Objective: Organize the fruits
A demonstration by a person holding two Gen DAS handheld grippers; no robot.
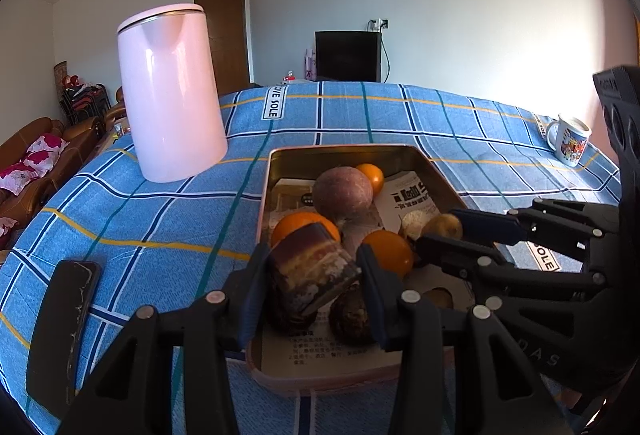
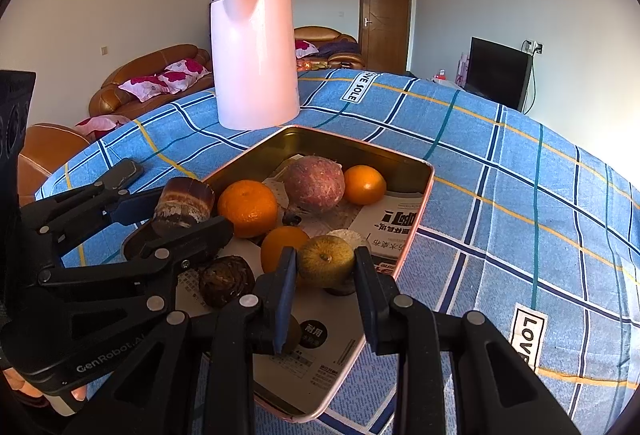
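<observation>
A metal tray (image 1: 280, 163) (image 2: 420, 195) lined with paper sits on the blue checked tablecloth. It holds several oranges (image 1: 390, 251) (image 2: 247, 208), a large reddish-brown round fruit (image 1: 342, 193) (image 2: 314, 183) and a dark wrinkled fruit (image 1: 352, 315) (image 2: 226, 281). My left gripper (image 1: 314, 269) (image 2: 182, 213) is shut on a dark brown striped chunk (image 1: 310, 269) (image 2: 184, 203), held above the tray's near end. My right gripper (image 2: 325, 271) (image 1: 440, 231) is shut on a yellow-green round fruit (image 2: 326, 261) (image 1: 444, 226) just above the tray.
A pink electric kettle (image 1: 172, 95) (image 2: 254, 59) stands behind the tray. A dark phone (image 1: 64, 331) (image 2: 122, 173) lies at the left on the cloth. A printed mug (image 1: 570, 139) stands far right. Sofas, a door and a TV are beyond the table.
</observation>
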